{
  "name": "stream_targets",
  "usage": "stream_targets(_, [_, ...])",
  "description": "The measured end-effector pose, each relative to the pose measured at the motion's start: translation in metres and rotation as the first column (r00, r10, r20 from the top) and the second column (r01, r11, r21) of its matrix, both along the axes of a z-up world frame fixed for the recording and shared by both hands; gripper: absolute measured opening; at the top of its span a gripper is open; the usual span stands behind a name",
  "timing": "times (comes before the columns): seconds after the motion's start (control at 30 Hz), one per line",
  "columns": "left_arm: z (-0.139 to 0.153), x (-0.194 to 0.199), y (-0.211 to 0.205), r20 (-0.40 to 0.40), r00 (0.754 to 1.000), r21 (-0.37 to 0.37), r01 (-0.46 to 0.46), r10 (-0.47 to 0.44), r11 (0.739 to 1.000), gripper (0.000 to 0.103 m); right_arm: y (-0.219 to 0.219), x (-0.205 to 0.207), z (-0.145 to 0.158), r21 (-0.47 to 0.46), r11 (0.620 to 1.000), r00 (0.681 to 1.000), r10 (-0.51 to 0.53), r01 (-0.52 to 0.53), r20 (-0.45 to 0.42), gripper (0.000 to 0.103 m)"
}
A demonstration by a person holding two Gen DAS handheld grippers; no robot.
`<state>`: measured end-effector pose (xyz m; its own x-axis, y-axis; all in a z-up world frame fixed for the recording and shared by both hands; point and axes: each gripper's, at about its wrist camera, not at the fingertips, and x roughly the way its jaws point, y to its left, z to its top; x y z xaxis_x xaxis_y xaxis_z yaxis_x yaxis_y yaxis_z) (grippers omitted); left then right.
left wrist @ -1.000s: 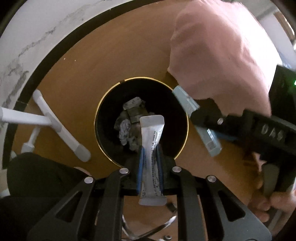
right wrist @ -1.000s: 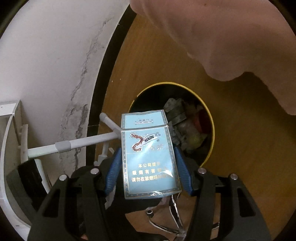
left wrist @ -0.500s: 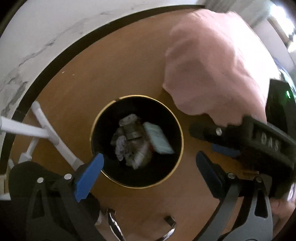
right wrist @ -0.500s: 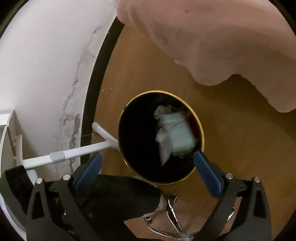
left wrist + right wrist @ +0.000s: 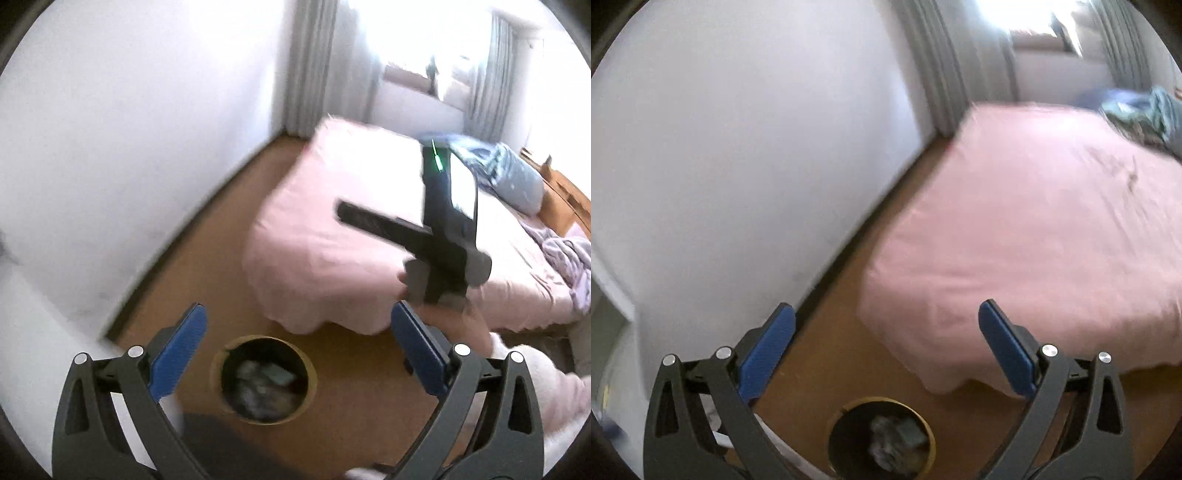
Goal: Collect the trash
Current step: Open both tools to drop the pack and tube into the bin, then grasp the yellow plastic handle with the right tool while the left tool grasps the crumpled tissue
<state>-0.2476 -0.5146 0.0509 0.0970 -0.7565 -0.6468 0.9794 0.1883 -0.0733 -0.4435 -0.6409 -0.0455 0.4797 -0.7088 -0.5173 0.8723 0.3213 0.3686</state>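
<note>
A: Where's your trash?

B: In the bin (image 5: 264, 378), a grey crumpled heap (image 5: 894, 435) with a pale blue pack (image 5: 279, 373) on top.

A: Your grippers?

B: Your left gripper (image 5: 297, 347) and right gripper (image 5: 886, 343) have just sprung wide, both empty, beside the pink bed (image 5: 1052, 229).

A white wall (image 5: 757, 147) meets a brown wooden floor (image 5: 827, 354) along a dark skirting. A bed with a pink sheet (image 5: 1052, 229) fills the right side, crumpled bedding (image 5: 517, 177) at its far end. Grey curtains (image 5: 317, 62) flank a brightly lit window (image 5: 417, 33).
</note>
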Motion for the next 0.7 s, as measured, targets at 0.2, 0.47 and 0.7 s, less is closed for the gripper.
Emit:
stream_targets(0.2, [0.019,0.14,0.157,0.118,0.839,0.033,-0.537,0.53,0.843,0.097,0.052,0.09,0.009,0.019,0.969,0.964,0.246,-0.245,-0.098,0.096])
stream_targets(0.47, [0.004,0.275,0.378,0.058,0.338,0.09,-0.939,0.939,0.332,0.097,0.145,0.216,0.094,-0.146,0.83,0.842,0.534,-0.539,-0.071,0.096])
stream_targets(0.7, [-0.012,0.324,0.416,0.002,0.316,0.123,-0.942,0.949,0.313,0.097,0.242,0.358,0.116,-0.094,0.598,0.605,0.783,-0.796,-0.143,0.096])
